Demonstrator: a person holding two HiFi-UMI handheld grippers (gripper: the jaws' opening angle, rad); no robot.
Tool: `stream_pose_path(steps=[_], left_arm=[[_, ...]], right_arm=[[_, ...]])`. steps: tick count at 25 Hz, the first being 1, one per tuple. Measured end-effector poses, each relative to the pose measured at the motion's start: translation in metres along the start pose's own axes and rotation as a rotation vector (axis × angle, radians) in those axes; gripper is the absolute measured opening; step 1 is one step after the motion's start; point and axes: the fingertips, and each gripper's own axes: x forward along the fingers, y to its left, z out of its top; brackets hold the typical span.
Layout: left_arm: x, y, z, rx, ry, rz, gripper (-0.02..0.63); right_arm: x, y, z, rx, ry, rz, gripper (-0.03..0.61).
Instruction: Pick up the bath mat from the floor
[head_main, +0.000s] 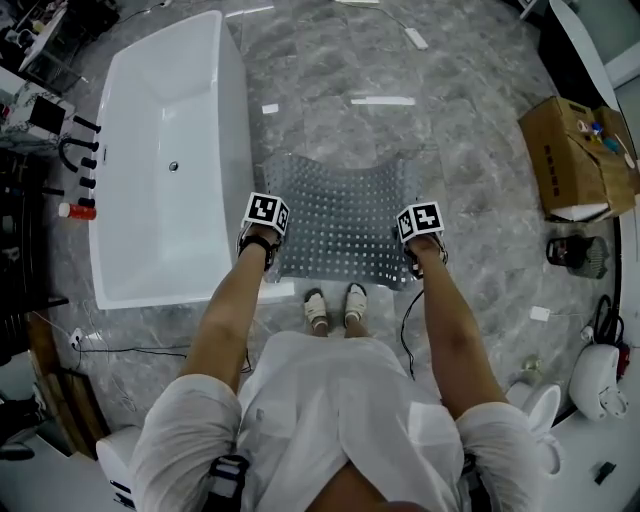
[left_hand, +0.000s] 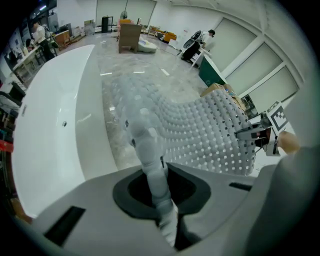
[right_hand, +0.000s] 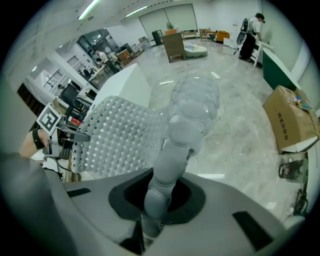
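Gripping one near corner each, left tongs (head_main: 262, 242) and right tongs (head_main: 422, 246) are clamped almost closed on the bath mat (head_main: 340, 215). It sags between them beside the bathtub (head_main: 165, 90); far edge possibly touching the floor (head_main: 470, 150). Lift judged largely complete.

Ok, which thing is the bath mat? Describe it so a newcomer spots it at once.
Find the big white bathtub at the left of the head view. Right beside it, a grey bath mat sags between the left gripper and the right gripper, each shut on a near corner. It alone is dotted with small holes.
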Motion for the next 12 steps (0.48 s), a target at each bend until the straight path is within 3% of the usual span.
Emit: stream_pose_path(steps=[5, 12], left_arm=[[-0.022, -0.012, -0.006, 0.003, -0.032, -0.016, 0.048], [-0.028, -0.026, -0.024, 0.001, -0.028, -0.026, 0.048]], right_arm=[[-0.023, 0.019, -0.003, -0.013, -0.044, 0.032, 0.055], [-0.024, 0.034, -0.020, -0.044, -0.025, 0.031, 0.055]])
